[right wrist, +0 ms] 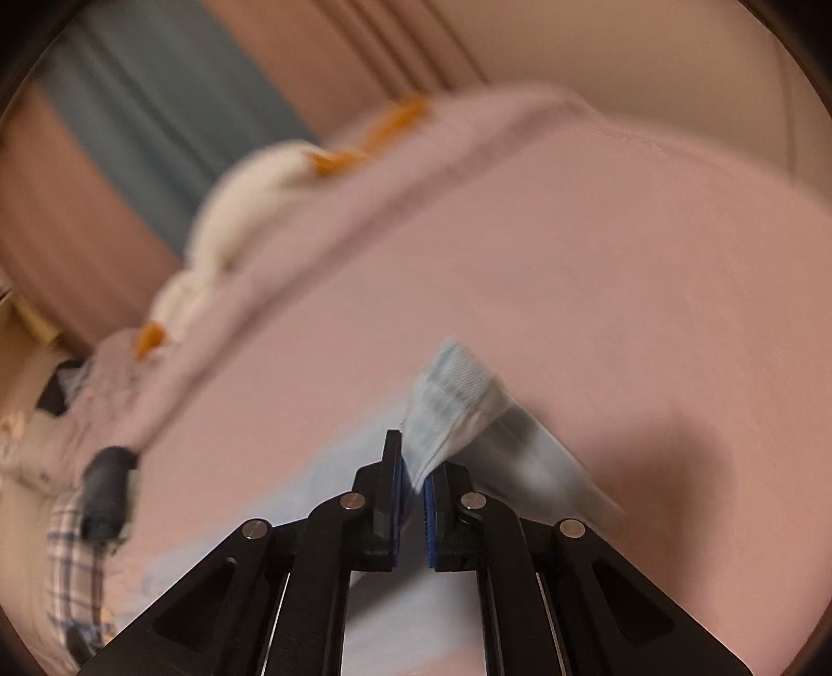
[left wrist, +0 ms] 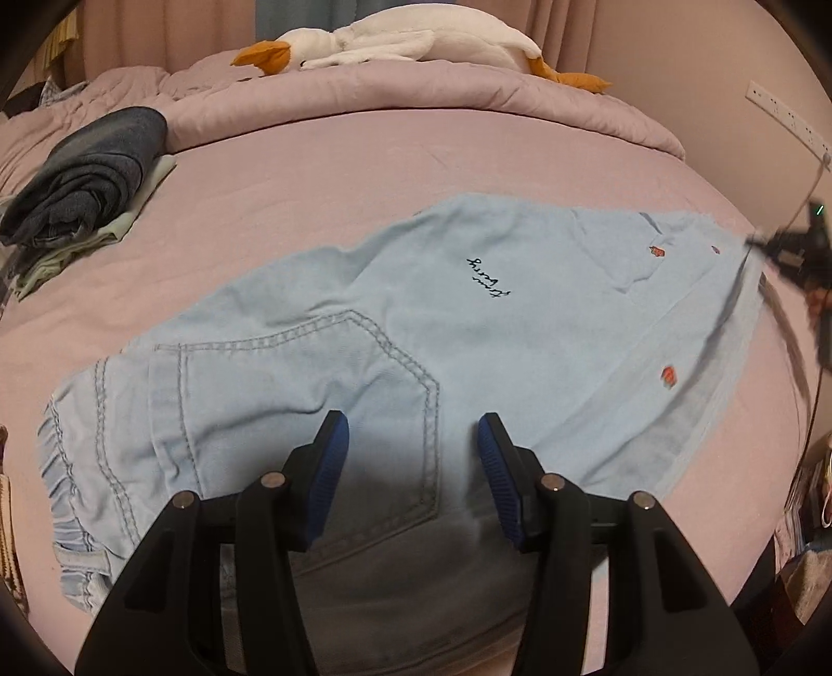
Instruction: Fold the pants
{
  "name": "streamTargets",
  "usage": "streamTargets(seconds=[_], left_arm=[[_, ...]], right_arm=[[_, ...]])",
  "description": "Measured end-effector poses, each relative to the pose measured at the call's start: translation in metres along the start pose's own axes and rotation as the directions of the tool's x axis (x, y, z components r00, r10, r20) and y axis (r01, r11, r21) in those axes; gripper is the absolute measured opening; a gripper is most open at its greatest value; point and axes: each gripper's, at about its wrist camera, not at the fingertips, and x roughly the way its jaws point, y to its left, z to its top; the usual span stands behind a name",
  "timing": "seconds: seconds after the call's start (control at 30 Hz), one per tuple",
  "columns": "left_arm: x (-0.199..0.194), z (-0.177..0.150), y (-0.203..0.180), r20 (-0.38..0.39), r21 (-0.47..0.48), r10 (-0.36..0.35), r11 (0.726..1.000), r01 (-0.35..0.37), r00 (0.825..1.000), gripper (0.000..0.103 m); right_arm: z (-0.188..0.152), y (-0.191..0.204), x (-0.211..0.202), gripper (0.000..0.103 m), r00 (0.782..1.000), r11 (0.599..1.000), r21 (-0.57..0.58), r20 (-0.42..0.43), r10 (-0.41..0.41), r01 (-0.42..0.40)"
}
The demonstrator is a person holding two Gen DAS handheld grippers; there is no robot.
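Observation:
Light blue pants (left wrist: pixel 395 333) lie spread on the pink bed, waistband at the lower left, legs running to the upper right, with a back pocket (left wrist: pixel 312 395) and dark embroidered script on top. My left gripper (left wrist: pixel 413 442) is open and hovers just above the seat of the pants, beside the pocket. My right gripper (right wrist: pixel 414 468) is shut on the hem end of the pants (right wrist: pixel 452 395) and holds it lifted off the bed; it also shows at the right edge of the left wrist view (left wrist: pixel 795 249). The right wrist view is motion-blurred.
A pile of folded dark and pale clothes (left wrist: pixel 83 182) sits at the left of the bed. A rolled pink duvet (left wrist: pixel 416 99) with a white goose plush (left wrist: pixel 416 39) lies along the far side. A power strip (left wrist: pixel 785 119) hangs on the right wall.

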Motion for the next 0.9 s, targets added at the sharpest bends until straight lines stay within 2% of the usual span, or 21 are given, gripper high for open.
streamTargets(seconds=[0.07, 0.17, 0.3, 0.4, 0.5, 0.6, 0.7, 0.77, 0.83, 0.9], left_arm=[[-0.001, -0.001, 0.001, -0.001, -0.003, -0.004, 1.0, 0.004, 1.0, 0.053], [-0.002, -0.002, 0.003, -0.004, -0.004, -0.006, 1.0, 0.006, 1.0, 0.053], [-0.002, -0.002, 0.001, -0.006, 0.003, 0.001, 1.0, -0.001, 1.0, 0.054], [-0.002, -0.002, 0.0, -0.008, 0.004, 0.001, 1.0, -0.001, 1.0, 0.055], [-0.003, -0.002, 0.001, -0.007, 0.004, -0.001, 1.0, 0.001, 1.0, 0.055], [-0.003, -0.003, 0.001, -0.008, 0.003, -0.002, 1.0, 0.002, 1.0, 0.056], [-0.006, -0.006, 0.0, -0.009, 0.012, -0.002, 1.0, 0.002, 1.0, 0.057], [-0.01, -0.009, 0.001, -0.011, 0.016, -0.003, 1.0, 0.003, 1.0, 0.057], [-0.013, -0.011, 0.001, -0.01, 0.018, -0.006, 1.0, 0.006, 1.0, 0.057], [-0.017, -0.014, 0.002, -0.011, 0.017, -0.01, 1.0, 0.01, 1.0, 0.057]], right_arm=[[-0.015, -0.031, 0.018, 0.005, 0.998, 0.996, 0.093, -0.056, -0.007, 0.012], [-0.021, -0.039, 0.016, 0.005, 0.999, 0.989, 0.141, -0.016, 0.042, -0.039], [-0.01, -0.032, 0.015, 0.005, 1.0, 0.995, 0.1, -0.025, 0.016, -0.014], [0.001, -0.024, 0.004, 0.005, 1.0, 0.997, 0.081, 0.011, 0.018, -0.019], [0.001, -0.023, 0.005, 0.005, 1.0, 0.998, 0.051, 0.011, -0.022, 0.021], [-0.005, -0.034, 0.02, 0.005, 0.998, 0.995, 0.077, -0.029, -0.064, 0.066], [-0.007, -0.044, 0.02, 0.005, 0.999, 0.991, 0.126, -0.024, -0.038, 0.041], [-0.005, -0.047, 0.012, 0.011, 0.999, 0.988, 0.151, -0.012, -0.033, 0.034], [0.0, -0.045, 0.003, 0.017, 0.998, 0.987, 0.143, 0.003, -0.07, 0.069], [0.006, -0.043, -0.013, 0.025, 0.981, 0.974, 0.141, 0.046, -0.188, 0.179]])
